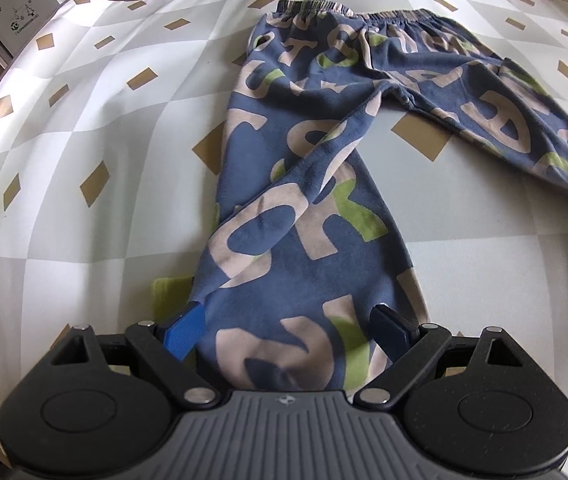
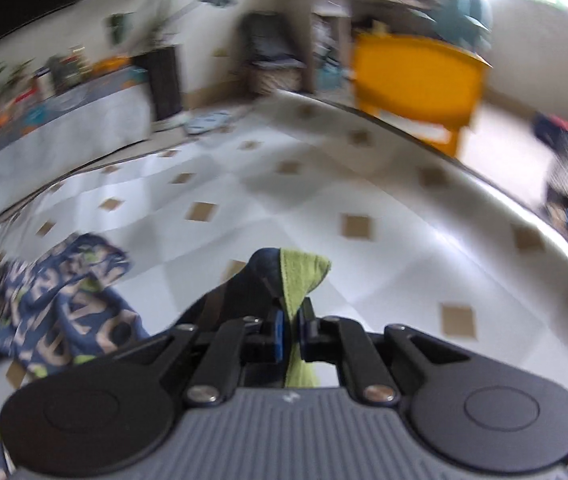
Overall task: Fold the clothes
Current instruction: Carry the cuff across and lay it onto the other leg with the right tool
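The surface (image 1: 84, 128) is covered with a cloth of white and grey diamonds with small tan squares, and its edge curves away toward a cluttered room – a grey cabinet (image 1: 4, 12) stands at the far left in the left wrist view, and an orange table (image 2: 420, 76) with plants and shelves shows, blurred, in the right wrist view. The trousers (image 1: 304, 184) lie flat on the surface, waistband at the far side, the two legs spread apart toward the near side. The left tool (image 1: 288, 332) hangs over the end of one leg with its jaws wide; the cloth lies between the blue pad (image 1: 186, 330) and the dark one, but they do not press on it. The right tool (image 2: 291, 332) is closed tight on the green cuff (image 2: 302, 276) of the other leg and holds it up above the surface, the rest of the trousers bunching at the left. The fabric is blue fleece – printed with big beige letters and some green ones.
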Demonstrator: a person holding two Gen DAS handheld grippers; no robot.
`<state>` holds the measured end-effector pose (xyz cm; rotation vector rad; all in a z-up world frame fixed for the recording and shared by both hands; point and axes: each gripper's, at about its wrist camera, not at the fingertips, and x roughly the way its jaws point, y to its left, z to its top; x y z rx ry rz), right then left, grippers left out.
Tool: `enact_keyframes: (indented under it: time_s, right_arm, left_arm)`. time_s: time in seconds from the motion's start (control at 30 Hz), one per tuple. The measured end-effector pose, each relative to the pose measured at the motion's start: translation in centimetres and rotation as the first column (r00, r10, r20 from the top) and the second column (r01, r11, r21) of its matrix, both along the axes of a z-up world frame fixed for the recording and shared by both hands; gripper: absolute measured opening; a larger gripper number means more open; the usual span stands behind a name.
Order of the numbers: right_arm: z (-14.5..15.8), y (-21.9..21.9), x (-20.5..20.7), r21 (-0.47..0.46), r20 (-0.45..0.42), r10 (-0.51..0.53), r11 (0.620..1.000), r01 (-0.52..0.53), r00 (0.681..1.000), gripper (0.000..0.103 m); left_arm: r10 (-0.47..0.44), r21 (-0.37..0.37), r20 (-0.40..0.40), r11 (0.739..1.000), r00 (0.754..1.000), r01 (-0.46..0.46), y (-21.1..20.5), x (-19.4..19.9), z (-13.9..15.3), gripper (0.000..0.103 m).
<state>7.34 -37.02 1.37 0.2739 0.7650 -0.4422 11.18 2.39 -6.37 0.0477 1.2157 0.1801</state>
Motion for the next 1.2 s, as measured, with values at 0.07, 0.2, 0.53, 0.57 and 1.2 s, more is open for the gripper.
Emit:
enact_keyframes:
  time_s: [0.07,0.2,0.53,0.57,1.2]
  right_arm:
    - [-0.5,-0.8,-0.9,0.032,-0.026,-0.034,0.999,0.035,0.999,0.006]
    - [-1.3,-1.7,-2.2,0.066,-0.063,-0.089,0.993,0.093,0.994,0.008]
    - [-1.1,-0.2,-5.4,0.173,-0.050,-0.040,0.984,0.048,0.998,0.017]
    - [-1.0,0.0,-5.7,0.195,-0.043,-0.031,0.980,0.039,0.999,0.018]
    - [-2.0,-1.1,-6.1,0.205,-0.120,0.031,0.979,-0.006,0.992,0.047]
  left_arm:
    - [0.005,0.016,0.006,1.000,1.000,-0.005,0.3,-0.6,0.2,0.090]
    - [0.024,0.005,0.004,1.000,1.000,-0.024,0.8,-2.1,0.2,0.090]
    - [0.072,-0.028,-0.014,0.997,0.997,-0.072,1.4,-6.3,0.3,0.090]
    - [0.079,-0.033,-0.014,0.996,0.997,-0.079,1.5,-6.6,0.4,0.090]
    - [0.058,-0.059,-0.024,0.996,0.998,-0.060,0.0,-7.6,0.2,0.090]
